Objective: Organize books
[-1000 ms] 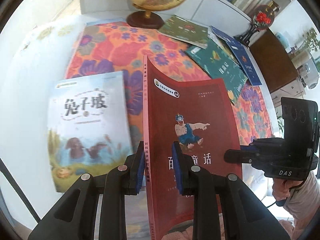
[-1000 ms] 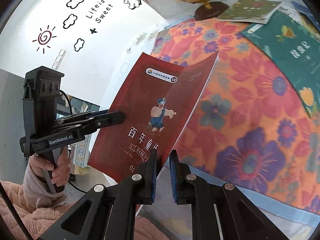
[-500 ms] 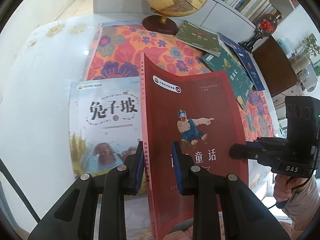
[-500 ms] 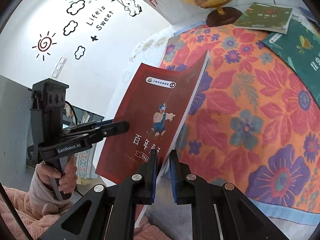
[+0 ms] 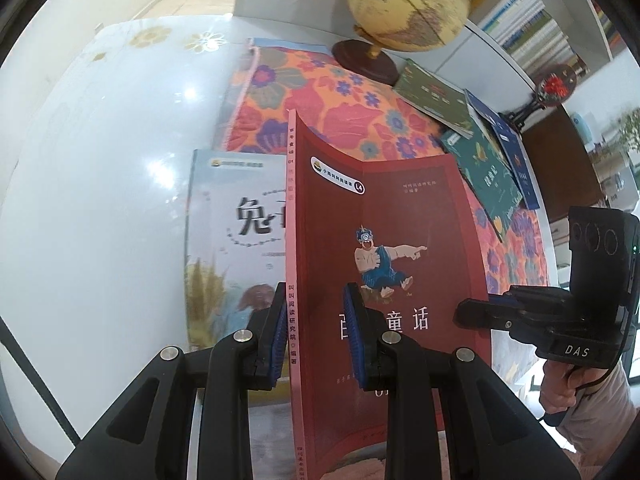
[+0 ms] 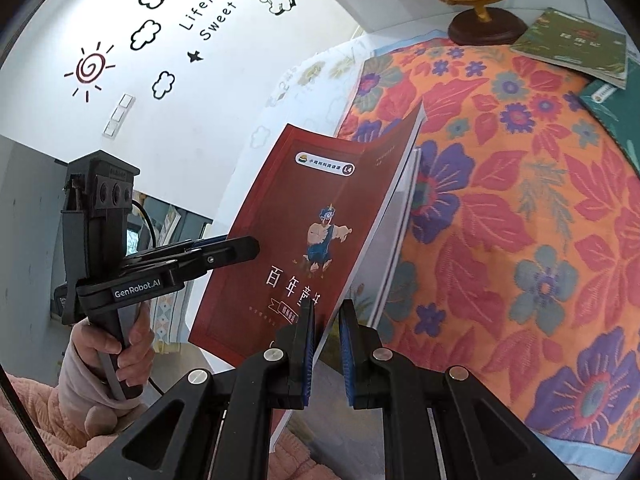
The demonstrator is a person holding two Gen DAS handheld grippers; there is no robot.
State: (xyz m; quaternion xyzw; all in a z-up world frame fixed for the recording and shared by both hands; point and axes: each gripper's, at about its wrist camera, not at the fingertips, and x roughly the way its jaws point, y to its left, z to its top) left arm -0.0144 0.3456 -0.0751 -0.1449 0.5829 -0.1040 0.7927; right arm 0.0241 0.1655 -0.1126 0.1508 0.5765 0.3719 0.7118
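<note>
Red book (image 5: 384,280): held upright on its lower edge above the near end of the desk, spine toward the left claw, cover bowed.
Left claw (image 5: 316,336): narrowed onto the red book at its spine edge, one blue pad on the spine side, the other on the front cover.
Right claw (image 6: 325,344): gripping the red book's open page edge low down; its pads sit close together with the cover edge between them.
Pale blue book (image 5: 232,240): lying flat on the desk just behind the red book, on its spine side, partly hidden by it.
Floral cloth (image 6: 520,200): spread on the desk (image 5: 100,200) beyond the red book.
Teal book (image 5: 484,176): flat on the cloth, past the red book's page edge, a dark blue book (image 5: 512,152) beside it.
Green book (image 5: 436,96): farther back on the cloth.
Globe (image 5: 404,4): farthest from the red book, its base just beside the green book.
</note>
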